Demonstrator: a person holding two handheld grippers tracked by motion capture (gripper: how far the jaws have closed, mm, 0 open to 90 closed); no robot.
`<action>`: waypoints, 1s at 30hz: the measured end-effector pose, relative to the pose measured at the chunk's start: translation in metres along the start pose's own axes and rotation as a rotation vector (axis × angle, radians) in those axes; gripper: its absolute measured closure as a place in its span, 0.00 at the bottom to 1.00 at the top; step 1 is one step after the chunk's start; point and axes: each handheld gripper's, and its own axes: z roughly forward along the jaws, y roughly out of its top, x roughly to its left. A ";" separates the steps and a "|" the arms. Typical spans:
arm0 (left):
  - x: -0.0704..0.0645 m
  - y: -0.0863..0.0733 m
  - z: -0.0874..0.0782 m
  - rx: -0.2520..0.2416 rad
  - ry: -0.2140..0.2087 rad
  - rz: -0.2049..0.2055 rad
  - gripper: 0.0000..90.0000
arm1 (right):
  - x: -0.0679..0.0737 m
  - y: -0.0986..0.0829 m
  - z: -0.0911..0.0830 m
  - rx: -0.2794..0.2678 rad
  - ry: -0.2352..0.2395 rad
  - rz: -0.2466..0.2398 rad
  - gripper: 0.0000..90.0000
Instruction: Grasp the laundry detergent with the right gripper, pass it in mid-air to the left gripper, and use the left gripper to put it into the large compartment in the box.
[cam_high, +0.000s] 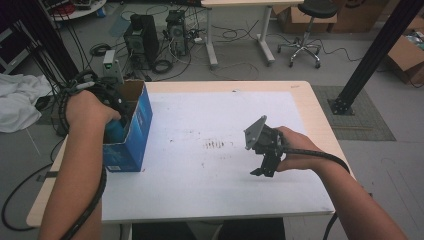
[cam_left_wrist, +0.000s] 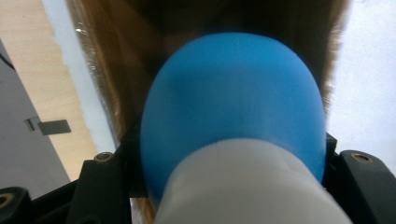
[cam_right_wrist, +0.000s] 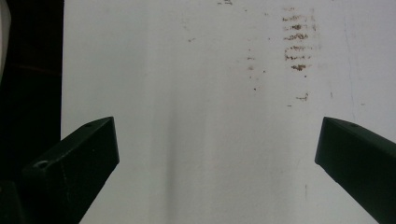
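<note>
Blue-and-white object (cam_left_wrist: 233, 130) is right up against the left gripper view's lens, clamped between your left gripper's (cam_high: 112, 131) jaws. It sits in the mouth of the blue cardboard box (cam_high: 131, 135), brown inner walls around it. Box stands at the table's (cam_high: 310, 100) left edge, on the white sheet (cam_high: 210, 185). Your right gripper (cam_high: 260, 171) hovers over the sheet right of centre, jaws wide apart, nothing between them. Brown smudges (cam_right_wrist: 296, 44) ahead of it.
</note>
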 end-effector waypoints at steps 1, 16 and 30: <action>0.001 0.000 0.003 0.001 0.001 -0.001 0.43 | 0.000 0.000 0.000 -0.002 0.001 -0.001 0.00; 0.003 0.001 0.031 -0.013 0.033 0.014 0.43 | 0.000 -0.001 0.001 0.001 0.000 0.004 0.00; 0.002 -0.004 0.032 -0.041 0.037 0.016 0.42 | 0.000 0.001 0.003 -0.003 0.004 0.002 0.00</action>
